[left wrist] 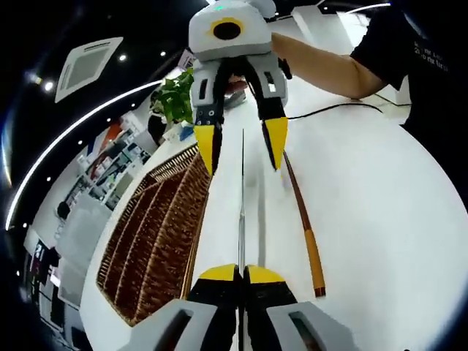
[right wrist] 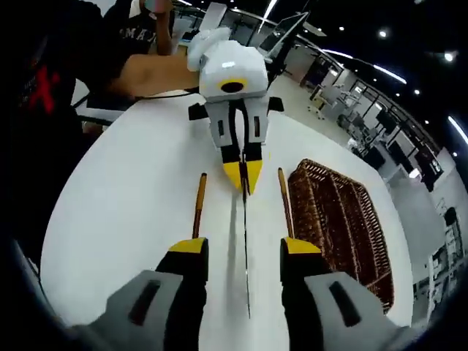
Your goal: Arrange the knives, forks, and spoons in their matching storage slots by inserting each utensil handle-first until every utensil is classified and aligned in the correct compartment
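Gripping a thin metal knife (left wrist: 242,212) by one end, the left gripper (left wrist: 241,274) was seen with its jaws pressed together on it. The knife ran straight away from those jaws across the white table (left wrist: 365,219), its long axis in line with the gripper's own. The far end of the knife lay between the jaws of the right gripper (left wrist: 243,150), which stood wide apart and facing the left one. In the right gripper view the same line-up was shown: the knife (right wrist: 246,248) ran down the gap of the right gripper (right wrist: 239,247), and the left gripper (right wrist: 243,175) was clamped on its far end.

Which end was the handle could not be told; the piece was seen edge-on. A wicker tray (left wrist: 157,234) with long slots lay just beside the knife, its slots roughly parallel to it. Two wooden-handled utensils (right wrist: 199,208) lay on the table at either side of the knife.

A handover was judged the likely step.
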Demonstrator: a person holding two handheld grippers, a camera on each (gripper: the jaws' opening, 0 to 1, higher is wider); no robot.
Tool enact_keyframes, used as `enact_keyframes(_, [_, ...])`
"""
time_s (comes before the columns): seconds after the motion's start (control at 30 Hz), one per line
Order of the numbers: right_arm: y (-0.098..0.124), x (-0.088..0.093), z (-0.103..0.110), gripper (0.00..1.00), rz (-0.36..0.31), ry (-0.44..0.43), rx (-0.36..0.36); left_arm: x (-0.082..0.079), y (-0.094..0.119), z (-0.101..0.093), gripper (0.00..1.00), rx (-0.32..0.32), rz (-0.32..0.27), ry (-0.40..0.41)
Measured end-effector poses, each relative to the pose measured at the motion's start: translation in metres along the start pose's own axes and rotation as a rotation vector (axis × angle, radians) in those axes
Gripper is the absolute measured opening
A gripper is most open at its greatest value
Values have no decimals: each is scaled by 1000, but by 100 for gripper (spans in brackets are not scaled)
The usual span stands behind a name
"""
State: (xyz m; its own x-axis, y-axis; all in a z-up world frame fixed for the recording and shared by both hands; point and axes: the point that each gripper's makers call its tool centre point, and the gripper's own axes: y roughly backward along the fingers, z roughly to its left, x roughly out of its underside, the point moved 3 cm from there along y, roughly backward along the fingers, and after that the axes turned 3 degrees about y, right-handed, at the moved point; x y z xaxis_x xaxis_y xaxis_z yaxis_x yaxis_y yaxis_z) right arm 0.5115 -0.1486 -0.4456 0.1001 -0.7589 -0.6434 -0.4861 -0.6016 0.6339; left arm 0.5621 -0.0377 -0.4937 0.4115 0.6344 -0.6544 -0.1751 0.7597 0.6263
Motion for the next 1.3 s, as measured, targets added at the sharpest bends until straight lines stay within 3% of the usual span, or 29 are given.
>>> enact_keyframes(0.1, [19, 13, 8, 70, -21, -49, 67, -4, 2, -1, 1, -4, 16, -10])
enact_keyframes(0.3, [43, 38, 22, 99, -102, -189, 191, -17, 10, -4, 1, -16, 25, -35])
enact_keyframes(0.57, [79, 47, 11, 99, -271, -294, 436, -24, 15, -1, 1, -55, 42, -58])
enact_keyframes(0.6, [86, 54, 3, 99, -297, -332, 512, -25, 15, 0, 1, -59, 47, -63])
enact_keyframes(0.67, [95, 60, -4, 99, -387, -375, 589, -26, 17, 0, 1, -50, 55, -61])
enact_keyframes(0.7, [97, 63, -4, 99, -406, -400, 608, -27, 19, 0, 1, -46, 57, -66])
enact_keyframes(0.77, [103, 63, 3, 99, -516, -411, 622, -29, 22, 0, 1, -47, 56, -71])
enact_keyframes(0.8, [103, 69, 7, 99, -531, -462, 632, -31, 24, -1, 1, -41, 56, -67])
enact_keyframes(0.87, [102, 75, 11, 99, -542, -474, 644, -32, 25, -3, 1, -40, 65, -82])
enact_keyframes(0.97, [99, 89, 8, 98, -501, -489, 674, -33, 26, -1, 1, -44, 96, -94])
enact_keyframes(1.13, [110, 94, 0, 92, -538, -517, 748, -40, 29, 3, 1, -47, 100, -108])
enact_keyframes(1.3, [100, 96, 3, 99, -532, -546, 699, -46, 36, 4, 1, -34, 98, -112])
